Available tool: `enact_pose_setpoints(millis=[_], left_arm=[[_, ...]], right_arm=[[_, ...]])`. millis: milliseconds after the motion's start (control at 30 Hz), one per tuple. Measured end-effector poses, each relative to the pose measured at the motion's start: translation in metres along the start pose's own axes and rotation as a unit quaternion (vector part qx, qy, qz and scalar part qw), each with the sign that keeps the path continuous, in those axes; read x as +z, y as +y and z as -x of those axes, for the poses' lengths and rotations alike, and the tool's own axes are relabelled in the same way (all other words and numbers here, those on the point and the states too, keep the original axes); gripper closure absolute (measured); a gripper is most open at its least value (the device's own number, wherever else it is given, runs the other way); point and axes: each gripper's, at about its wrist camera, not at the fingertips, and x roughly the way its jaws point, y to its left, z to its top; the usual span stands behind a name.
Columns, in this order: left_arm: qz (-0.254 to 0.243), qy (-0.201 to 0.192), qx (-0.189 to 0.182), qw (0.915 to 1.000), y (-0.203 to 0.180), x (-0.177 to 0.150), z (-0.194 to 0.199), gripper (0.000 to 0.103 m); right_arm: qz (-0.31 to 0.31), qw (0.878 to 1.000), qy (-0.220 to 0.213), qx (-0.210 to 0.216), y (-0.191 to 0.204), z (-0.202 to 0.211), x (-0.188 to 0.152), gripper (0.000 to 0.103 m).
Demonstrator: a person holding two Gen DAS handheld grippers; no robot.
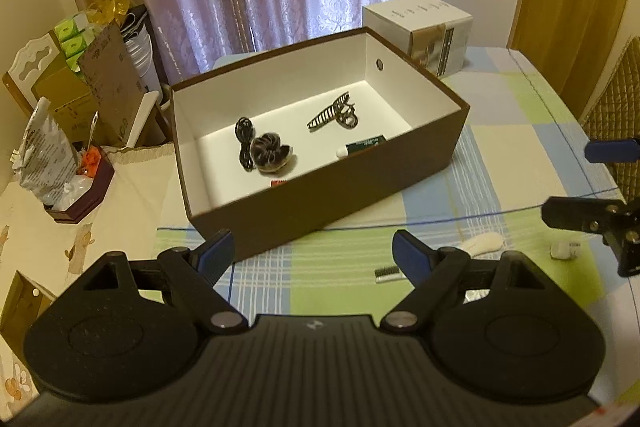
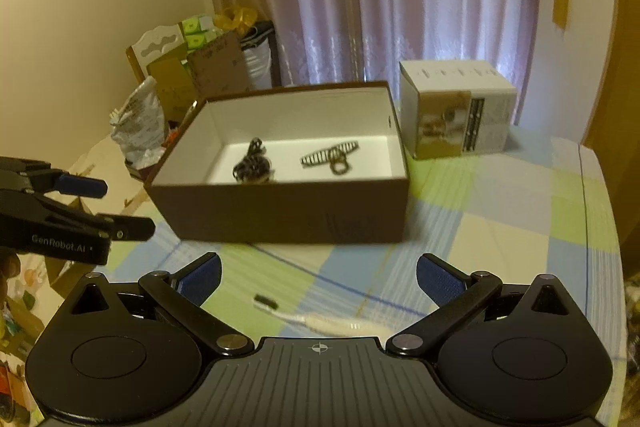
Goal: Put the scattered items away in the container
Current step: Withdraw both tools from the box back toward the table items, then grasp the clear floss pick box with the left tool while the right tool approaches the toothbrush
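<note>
My right gripper (image 2: 318, 281) is spread wide with nothing in it, and so is my left gripper (image 1: 312, 255). The white comb (image 2: 320, 319) lies on the checked cloth just below my right fingers, lying sideways across them, nearer my right hand. The brown box (image 2: 280, 211) sits beyond it.

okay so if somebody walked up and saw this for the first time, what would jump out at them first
Most likely the open brown box in the middle of the checked tablecloth, its white inside already holding a striped hair claw, a coiled black cable and a dark scrunchie. Next, the two open grippers, left and right, both empty, with a white comb-like brush lying on the cloth just before the right one.
</note>
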Motion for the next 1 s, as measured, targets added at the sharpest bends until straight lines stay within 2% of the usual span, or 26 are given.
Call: enact_pose_setpoints(millis=[433,667,1000], left_arm=[[-0.012,0.015,0.005,0.9998,-0.012,-0.030,-0.003,0.020],[-0.034,0.028,-0.025,0.9987,-0.029,-0.053,-0.012,0.020],[-0.085,0.033,-0.078,0.9927,-0.062,-0.074,-0.024,0.020]], right_arm=[[-0.019,0.999,0.024,-0.030,-0.013,0.023,-0.056,0.002],[-0.033,0.997,0.045,-0.061,-0.027,0.039,-0.095,0.002],[-0.059,0.990,0.085,-0.097,-0.047,0.046,-0.129,0.002]])
